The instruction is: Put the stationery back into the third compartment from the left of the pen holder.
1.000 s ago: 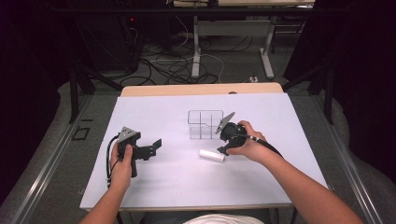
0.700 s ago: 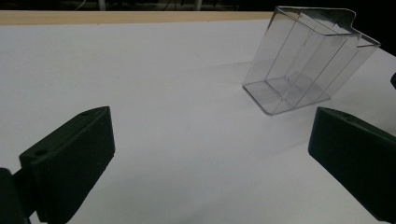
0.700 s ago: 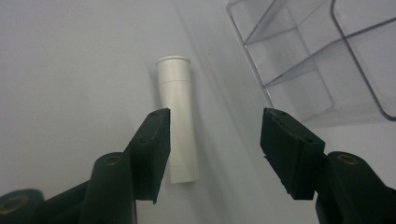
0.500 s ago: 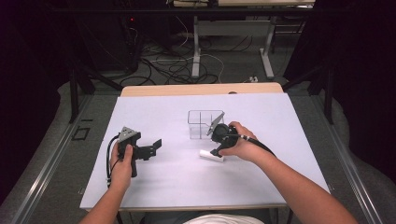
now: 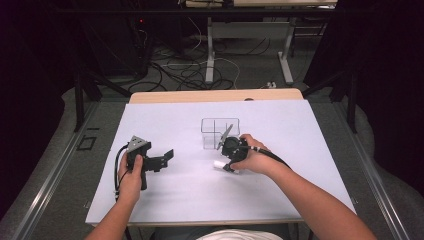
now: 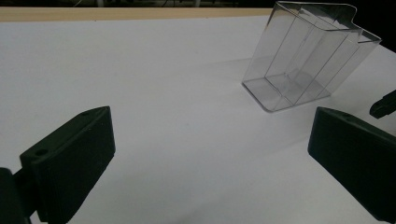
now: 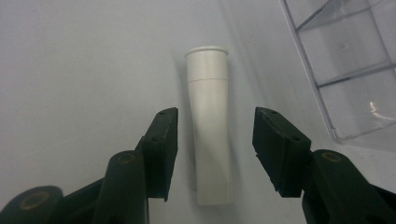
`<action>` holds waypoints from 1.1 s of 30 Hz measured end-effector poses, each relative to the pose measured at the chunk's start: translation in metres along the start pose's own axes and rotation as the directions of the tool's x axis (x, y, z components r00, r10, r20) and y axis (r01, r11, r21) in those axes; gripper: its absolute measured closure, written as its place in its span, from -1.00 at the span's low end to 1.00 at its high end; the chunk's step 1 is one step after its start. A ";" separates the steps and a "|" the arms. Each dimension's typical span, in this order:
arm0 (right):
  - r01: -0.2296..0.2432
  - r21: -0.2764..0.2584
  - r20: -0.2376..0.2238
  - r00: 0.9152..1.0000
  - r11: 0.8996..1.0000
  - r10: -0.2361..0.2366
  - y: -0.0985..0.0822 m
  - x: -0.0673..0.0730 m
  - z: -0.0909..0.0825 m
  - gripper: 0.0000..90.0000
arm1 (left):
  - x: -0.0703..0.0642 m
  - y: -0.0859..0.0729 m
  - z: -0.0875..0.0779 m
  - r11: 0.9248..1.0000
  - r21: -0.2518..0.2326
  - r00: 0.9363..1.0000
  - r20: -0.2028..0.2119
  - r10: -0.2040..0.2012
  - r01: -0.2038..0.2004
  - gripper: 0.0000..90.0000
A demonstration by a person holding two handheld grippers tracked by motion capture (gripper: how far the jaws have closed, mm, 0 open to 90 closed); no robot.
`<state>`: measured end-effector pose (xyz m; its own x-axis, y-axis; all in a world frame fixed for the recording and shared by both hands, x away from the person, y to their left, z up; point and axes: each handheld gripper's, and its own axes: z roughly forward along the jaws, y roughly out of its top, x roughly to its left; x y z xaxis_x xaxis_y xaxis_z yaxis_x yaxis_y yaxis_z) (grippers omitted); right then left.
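A small white tube lies flat on the white table sheet, its capped end pointing away from the camera in the right gripper view. My right gripper is open, with one jaw on either side of the tube and not touching it. From above, the tube peeks out just left of my right gripper. A clear plastic divided box stands upright just behind that hand. My left gripper is open and holds nothing, over the left part of the sheet.
In the left gripper view the clear box stands ahead and to the right, with bare sheet between it and the jaws. The wooden table edge runs along the far side. Cables and desk legs lie on the floor beyond.
My right gripper has moved left and down from beside the box onto the tube, and its jaws now straddle it. The left gripper has not moved.
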<state>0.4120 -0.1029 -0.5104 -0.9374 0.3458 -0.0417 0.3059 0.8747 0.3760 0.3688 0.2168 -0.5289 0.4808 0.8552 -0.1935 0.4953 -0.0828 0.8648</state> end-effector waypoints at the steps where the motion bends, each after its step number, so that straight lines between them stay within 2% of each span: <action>1: -0.018 0.008 -0.003 1.000 1.000 0.018 0.000 0.001 0.001 0.13 | 0.000 0.000 0.000 1.000 0.000 1.000 0.000 0.001 -0.001 -0.99; 5: -0.006 0.028 -0.008 1.000 1.000 0.006 0.002 0.000 0.008 0.20 | 0.000 0.000 0.000 1.000 0.000 1.000 0.001 0.000 0.000 -0.99; 8: -0.015 0.042 -0.015 1.000 0.999 0.016 0.002 0.001 0.011 0.26 | 0.000 0.000 0.000 1.000 0.001 1.000 0.002 0.002 -0.002 -0.99; 9: -0.001 0.043 -0.015 1.000 0.999 0.002 0.003 0.000 0.012 0.27 | 0.000 0.000 0.000 1.000 0.001 1.000 0.003 0.001 -0.001 -0.99; 20: -0.010 0.069 -0.038 0.999 0.998 0.013 0.004 -0.001 0.016 0.44 | 0.000 0.000 0.000 1.000 0.001 1.000 0.003 -0.002 0.002 -0.99; 33: 0.031 0.083 -0.037 0.999 0.996 -0.028 0.004 -0.002 0.017 0.54 | 0.000 0.000 0.001 1.000 0.006 1.000 0.006 -0.001 0.001 -0.99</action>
<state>0.4181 -0.0949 -0.5246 -0.9511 0.3084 -0.0180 0.2895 0.9101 0.2964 0.3692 0.2167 -0.5293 0.4846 0.8523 -0.1970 0.5001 -0.0852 0.8618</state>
